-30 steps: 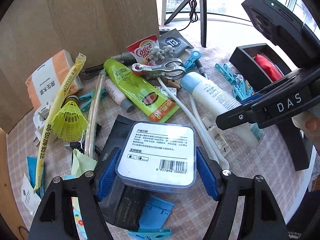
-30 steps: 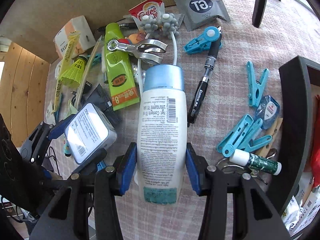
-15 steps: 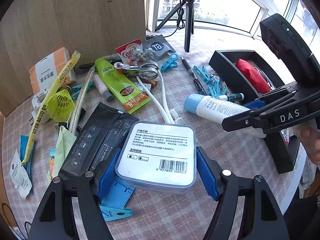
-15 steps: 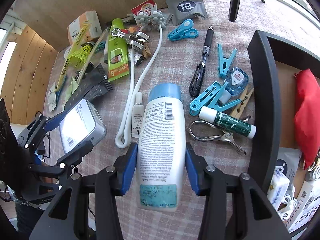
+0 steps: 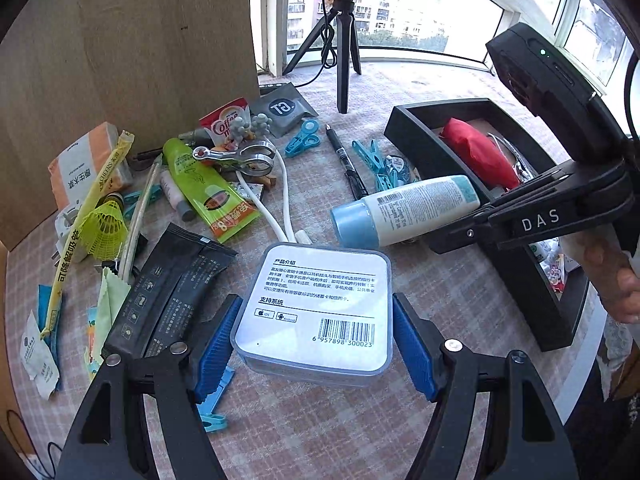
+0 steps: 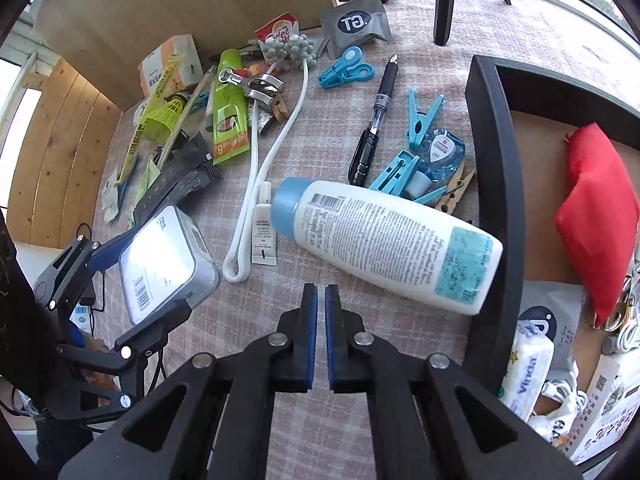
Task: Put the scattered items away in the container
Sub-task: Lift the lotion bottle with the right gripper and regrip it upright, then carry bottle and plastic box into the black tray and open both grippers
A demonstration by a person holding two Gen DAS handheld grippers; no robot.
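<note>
My left gripper (image 5: 316, 332) is shut on a clear plastic box with a white barcode label (image 5: 316, 308), held above the table; it also shows in the right wrist view (image 6: 160, 264). My right gripper (image 6: 321, 336) is shut with nothing between its pads. The white lotion bottle with a blue cap (image 6: 384, 236) is out of its grasp, tilted, its base against the black container's wall (image 6: 496, 184); it shows in the left wrist view too (image 5: 404, 210). The container (image 5: 416, 140) holds a red pouch (image 6: 596, 216) and packets.
Scattered on the checked cloth: blue clothespins (image 6: 420, 120), a black pen (image 6: 372, 128), a white cable (image 6: 264, 168), a green tube (image 6: 228, 112), a yellow shuttlecock (image 5: 104, 228), black sachets (image 5: 168, 292). A wooden board (image 5: 140, 48) stands behind; a tripod (image 5: 344, 52) stands at the back.
The lotion bottle has left my right gripper, which has closed empty, and now leans at the container wall. My left gripper has risen and pulled back with the box.
</note>
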